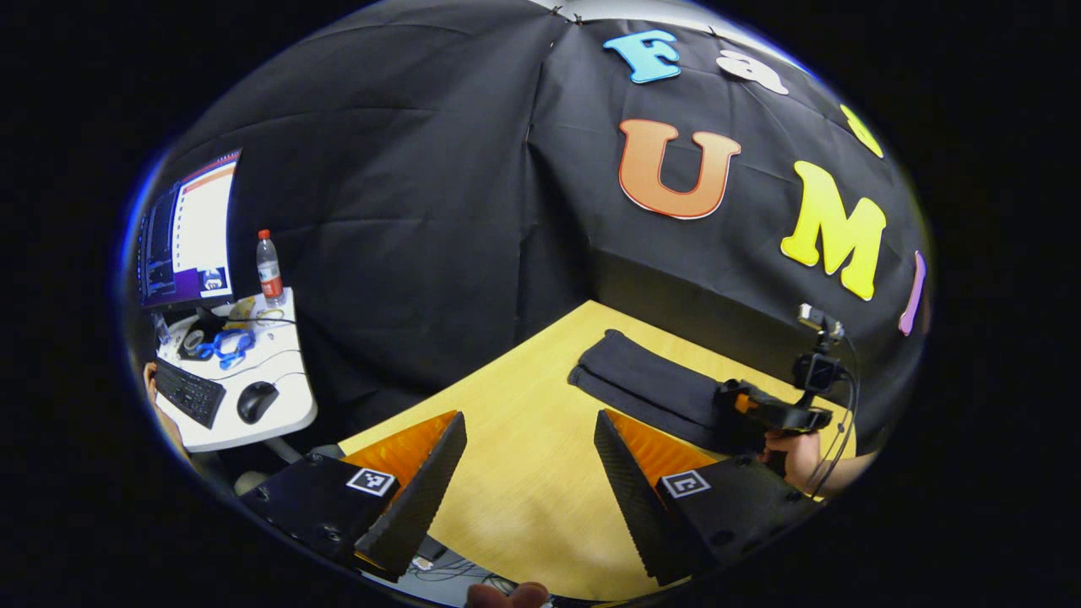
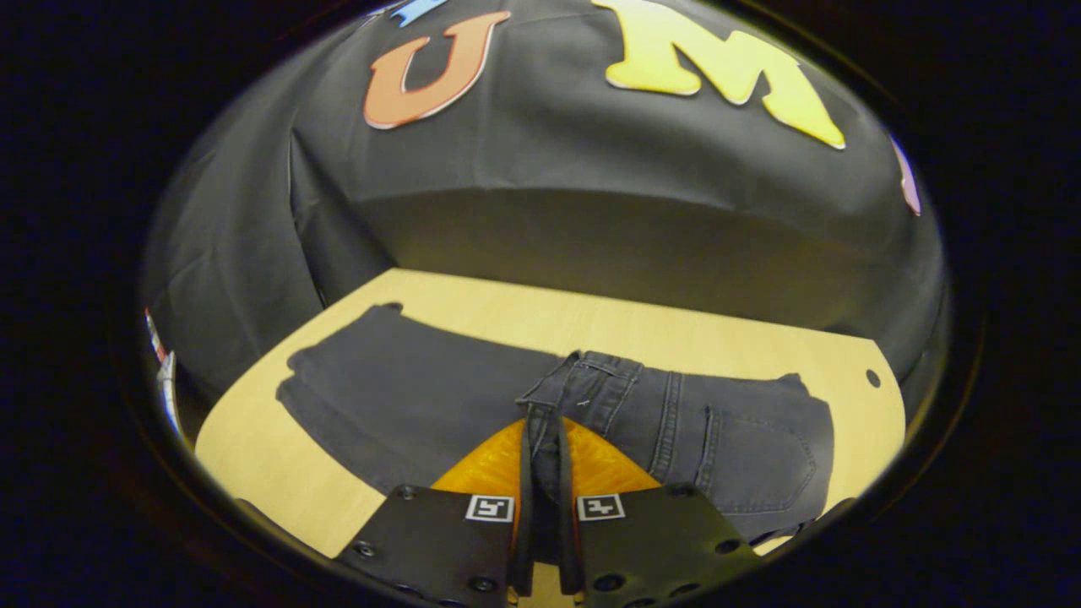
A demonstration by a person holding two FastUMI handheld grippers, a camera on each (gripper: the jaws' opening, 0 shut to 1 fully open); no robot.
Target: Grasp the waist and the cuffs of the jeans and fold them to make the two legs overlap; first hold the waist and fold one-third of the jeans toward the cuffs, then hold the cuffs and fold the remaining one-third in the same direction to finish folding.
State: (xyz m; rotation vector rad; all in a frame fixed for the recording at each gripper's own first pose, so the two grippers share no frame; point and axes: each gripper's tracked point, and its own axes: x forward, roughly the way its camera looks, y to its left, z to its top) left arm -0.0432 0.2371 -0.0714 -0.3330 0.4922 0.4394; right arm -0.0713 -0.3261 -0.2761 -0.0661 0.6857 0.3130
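Two grippers work over a yellow wooden table point(image 1: 524, 456). At nine o'clock in the left gripper view a side desk carries a monitor point(image 1: 190, 228), a bottle point(image 1: 269, 270), a keyboard point(image 1: 190, 393) and a mouse point(image 1: 257, 401). The left gripper point(image 1: 528, 473) hovers with jaws spread wide, holding nothing. Dark jeans point(image 2: 439, 397) lie flat on the table. At three o'clock the right gripper point(image 2: 540, 456) has its jaws closed on the waist point(image 2: 583, 380), seemingly at the waistband edge.

Your jeans point(image 2: 473, 397) are matt dark denim with stitched seams; your table point(image 1: 524, 456) is smooth, pale wood-grain with a slight sheen.
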